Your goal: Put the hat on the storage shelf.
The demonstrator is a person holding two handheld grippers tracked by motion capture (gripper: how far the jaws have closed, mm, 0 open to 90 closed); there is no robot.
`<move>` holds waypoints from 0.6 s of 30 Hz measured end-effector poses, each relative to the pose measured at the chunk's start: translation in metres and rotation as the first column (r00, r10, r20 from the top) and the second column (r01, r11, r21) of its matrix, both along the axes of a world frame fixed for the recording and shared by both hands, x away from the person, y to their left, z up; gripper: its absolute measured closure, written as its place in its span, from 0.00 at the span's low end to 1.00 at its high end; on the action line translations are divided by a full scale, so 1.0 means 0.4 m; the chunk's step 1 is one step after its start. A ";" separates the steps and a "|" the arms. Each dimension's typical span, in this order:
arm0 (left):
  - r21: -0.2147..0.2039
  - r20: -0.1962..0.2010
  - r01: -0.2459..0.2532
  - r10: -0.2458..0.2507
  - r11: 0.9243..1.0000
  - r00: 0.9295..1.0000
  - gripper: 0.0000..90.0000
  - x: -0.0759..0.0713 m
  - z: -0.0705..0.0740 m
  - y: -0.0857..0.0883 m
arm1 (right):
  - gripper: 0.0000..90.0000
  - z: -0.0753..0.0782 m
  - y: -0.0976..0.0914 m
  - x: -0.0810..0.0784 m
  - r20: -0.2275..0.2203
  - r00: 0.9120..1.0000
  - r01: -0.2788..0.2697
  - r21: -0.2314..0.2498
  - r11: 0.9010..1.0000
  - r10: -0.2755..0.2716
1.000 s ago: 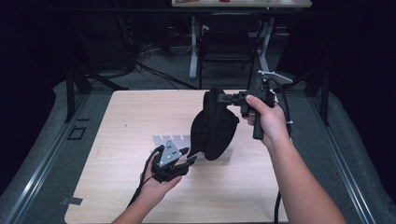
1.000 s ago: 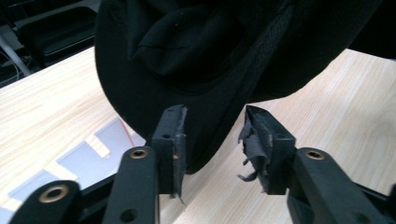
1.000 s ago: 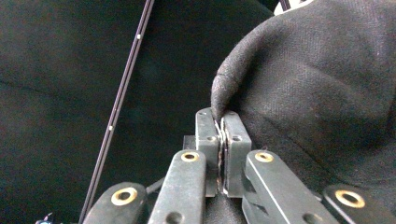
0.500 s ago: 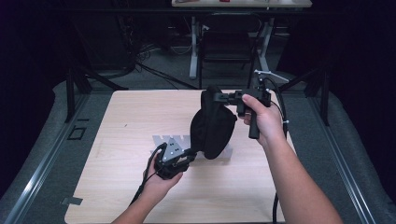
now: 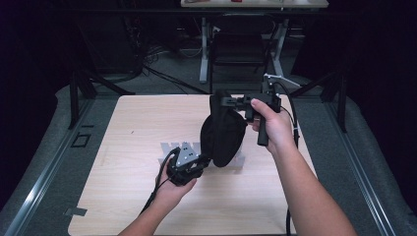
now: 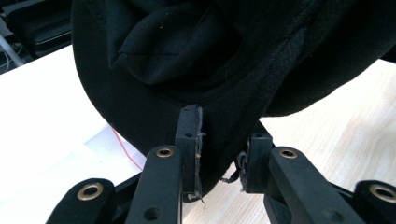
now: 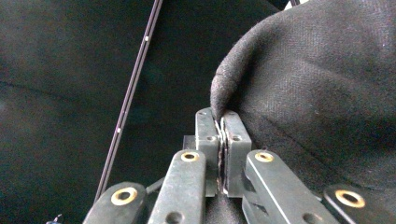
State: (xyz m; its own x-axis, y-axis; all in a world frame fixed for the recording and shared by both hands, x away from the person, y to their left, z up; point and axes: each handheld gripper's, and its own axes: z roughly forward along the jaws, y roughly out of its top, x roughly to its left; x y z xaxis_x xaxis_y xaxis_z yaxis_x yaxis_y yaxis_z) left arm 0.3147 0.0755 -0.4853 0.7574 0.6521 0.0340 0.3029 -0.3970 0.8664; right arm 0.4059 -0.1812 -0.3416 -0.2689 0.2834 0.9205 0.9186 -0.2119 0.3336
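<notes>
Your right gripper (image 5: 231, 102) has its jaws pinched tight on the top edge of the soft black fabric cap (image 5: 223, 135), holding it up above the pale wooden tabletop (image 5: 128, 128). In the right gripper view the two pads are squeezed together on a fold of that felt-like cloth (image 7: 299, 93) rising at one o'clock. The cap hangs down from that grip, just right of the table's middle, its lower end at about six o'clock from your right gripper.

Down there your left gripper (image 5: 199, 162) has come in from seven o'clock, and its jaws have just been closing on the cap's lower rim. In the left gripper view the rim (image 6: 219, 135) sits between the pads; the left pad lies against the cloth, but I cannot tell whether the right one presses yet.

Under the cap, flat on the table, lies a light grey sheet (image 5: 169, 147), partly hidden by your left hand (image 5: 172, 189).
</notes>
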 end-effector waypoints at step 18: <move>0.080 0.132 0.031 -0.042 0.996 0.990 0.93 -0.011 -0.016 0.013 | 0.96 0.001 0.039 0.007 0.004 1.000 -0.009 0.022 1.000 0.009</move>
State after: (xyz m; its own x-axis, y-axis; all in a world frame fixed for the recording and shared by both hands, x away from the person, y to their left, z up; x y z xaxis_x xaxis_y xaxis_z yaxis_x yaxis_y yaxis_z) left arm 0.3102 0.0806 -0.4915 0.7658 0.6157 0.1855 0.1709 -0.4730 0.8643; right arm 0.4086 -0.1655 -0.3410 -0.2753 0.2610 0.9252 0.9190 -0.2112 0.3330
